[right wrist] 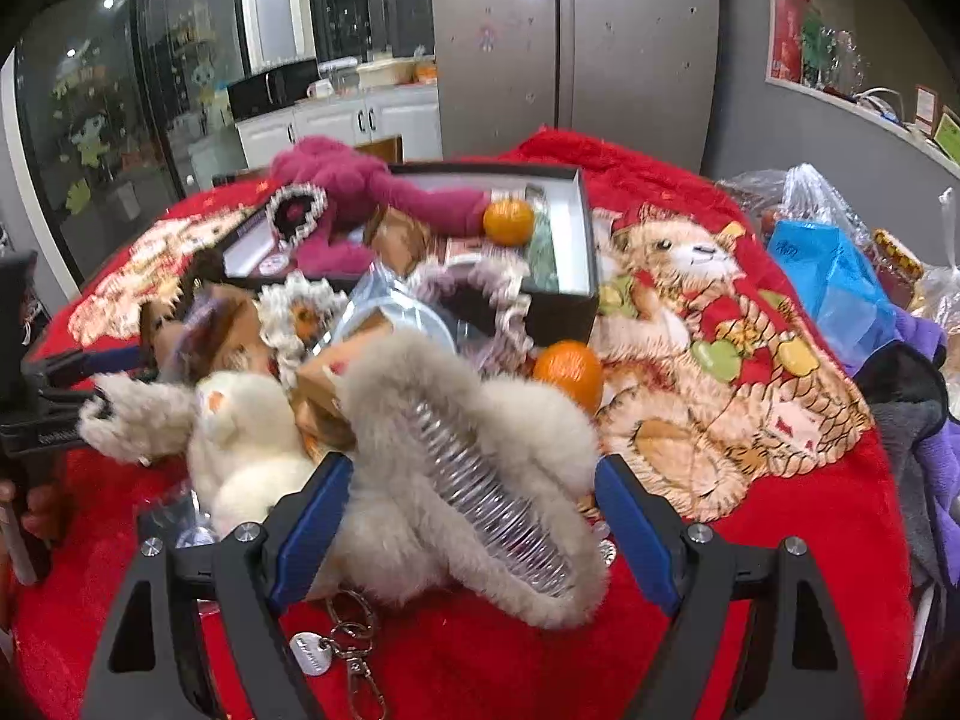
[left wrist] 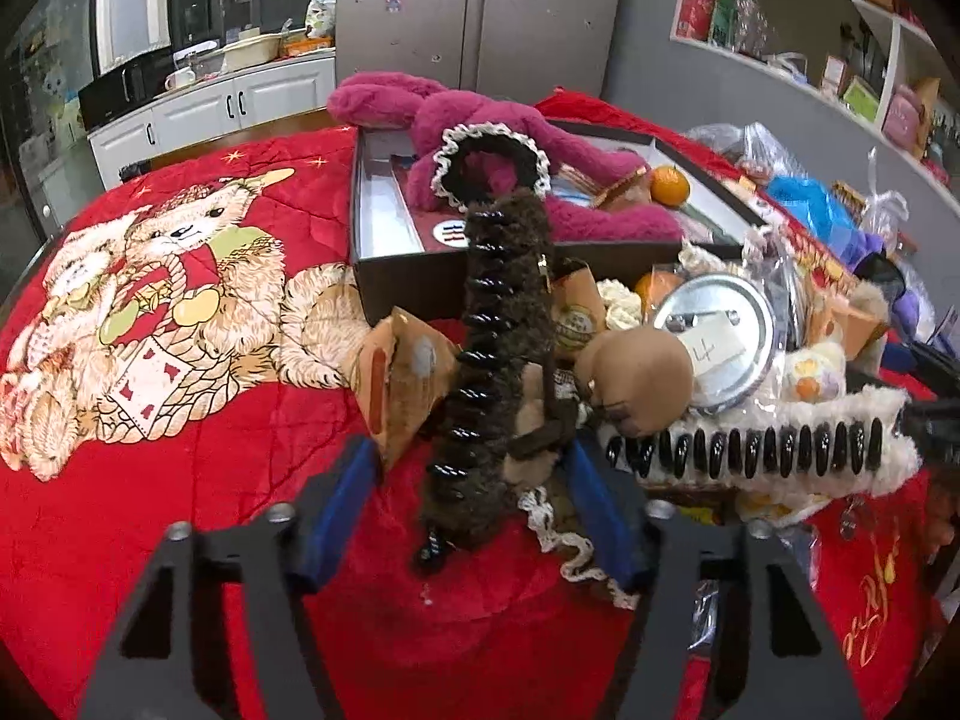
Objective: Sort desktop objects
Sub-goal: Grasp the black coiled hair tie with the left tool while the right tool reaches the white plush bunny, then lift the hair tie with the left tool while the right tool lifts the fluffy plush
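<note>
My left gripper (left wrist: 474, 468) is open, its blue-padded jaws on either side of a dark brown furry hair clip (left wrist: 498, 360) with black teeth that lies on the red blanket (left wrist: 210, 510). My right gripper (right wrist: 471, 477) is open around a grey furry hair clip (right wrist: 456, 468) with clear teeth. A white furry clip with black teeth (left wrist: 756, 450) lies to the right. The open black box (left wrist: 384, 246) holds a magenta plush (left wrist: 510, 120) and an orange (left wrist: 669, 185); the box also shows in the right wrist view (right wrist: 576, 294).
A pile of small things sits between box and grippers: a round tin lid (left wrist: 714, 336), brown paper packets (left wrist: 396, 372), a white plush (right wrist: 240, 438), a loose orange (right wrist: 567, 372), a keychain (right wrist: 348, 642). Plastic bags (right wrist: 834, 282) crowd the right. Kitchen cabinets stand behind.
</note>
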A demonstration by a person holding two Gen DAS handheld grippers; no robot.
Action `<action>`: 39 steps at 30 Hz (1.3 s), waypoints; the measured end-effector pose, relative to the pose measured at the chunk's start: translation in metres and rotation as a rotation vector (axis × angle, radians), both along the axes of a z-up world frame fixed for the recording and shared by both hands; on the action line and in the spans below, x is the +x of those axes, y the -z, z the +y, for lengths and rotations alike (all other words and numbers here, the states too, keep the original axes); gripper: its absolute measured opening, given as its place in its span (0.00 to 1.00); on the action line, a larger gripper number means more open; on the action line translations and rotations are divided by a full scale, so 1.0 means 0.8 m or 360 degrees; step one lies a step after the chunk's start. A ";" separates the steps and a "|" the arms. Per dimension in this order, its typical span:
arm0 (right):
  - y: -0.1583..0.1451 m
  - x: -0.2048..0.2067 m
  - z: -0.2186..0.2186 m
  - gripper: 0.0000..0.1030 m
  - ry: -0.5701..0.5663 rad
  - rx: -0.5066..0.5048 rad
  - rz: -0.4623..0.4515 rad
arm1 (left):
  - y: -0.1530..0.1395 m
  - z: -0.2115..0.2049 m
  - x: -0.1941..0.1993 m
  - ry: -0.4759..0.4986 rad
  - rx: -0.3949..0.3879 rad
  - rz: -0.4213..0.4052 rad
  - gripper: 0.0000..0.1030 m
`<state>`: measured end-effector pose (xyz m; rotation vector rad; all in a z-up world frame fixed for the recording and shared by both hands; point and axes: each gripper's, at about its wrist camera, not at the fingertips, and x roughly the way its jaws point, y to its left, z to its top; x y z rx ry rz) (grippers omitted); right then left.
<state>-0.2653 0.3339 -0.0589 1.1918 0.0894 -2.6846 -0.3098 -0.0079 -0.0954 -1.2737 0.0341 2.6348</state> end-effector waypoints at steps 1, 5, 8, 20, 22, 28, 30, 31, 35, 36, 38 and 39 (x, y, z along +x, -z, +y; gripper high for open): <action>0.003 -0.003 0.001 0.69 0.0008 -0.0025 -0.0013 | -0.001 0.004 0.003 0.0016 -0.0015 0.0009 0.50; 0.016 -0.007 0.010 0.53 0.0032 -0.0111 -0.0076 | -0.004 0.018 0.010 0.0034 -0.0098 0.0053 0.43; 0.012 -0.003 0.007 0.50 0.0027 -0.0092 -0.0055 | -0.005 0.015 0.011 0.0015 -0.0060 0.0044 0.41; -0.008 0.007 0.003 0.36 0.0174 -0.0036 0.0014 | -0.018 0.014 0.026 -0.0021 -0.0077 0.0080 0.38; -0.014 0.011 0.004 0.36 0.0196 -0.0042 0.0042 | -0.028 0.012 0.032 -0.0043 -0.0074 0.0122 0.38; -0.035 0.021 0.002 0.13 0.0265 -0.0073 0.0132 | -0.058 0.001 0.046 -0.0091 -0.0001 0.0220 0.37; -0.043 0.025 -0.001 0.13 0.0263 -0.0081 0.0163 | -0.065 0.001 0.052 -0.0106 -0.0014 0.0249 0.37; -0.046 0.026 -0.003 0.13 0.0257 -0.0076 0.0170 | -0.068 0.001 0.054 -0.0110 -0.0013 0.0260 0.37; -0.049 0.032 -0.011 0.13 0.0238 -0.0087 0.0188 | -0.082 -0.002 0.064 -0.0110 0.0035 0.0285 0.36; -0.050 0.034 -0.012 0.13 0.0245 -0.0091 0.0194 | -0.086 -0.002 0.067 -0.0112 0.0034 0.0298 0.36; -0.054 0.037 -0.013 0.12 0.0243 -0.0104 0.0206 | -0.096 -0.001 0.074 -0.0113 0.0020 0.0335 0.36; -0.057 0.040 -0.013 0.12 0.0246 -0.0109 0.0217 | -0.100 -0.001 0.077 -0.0113 0.0022 0.0345 0.36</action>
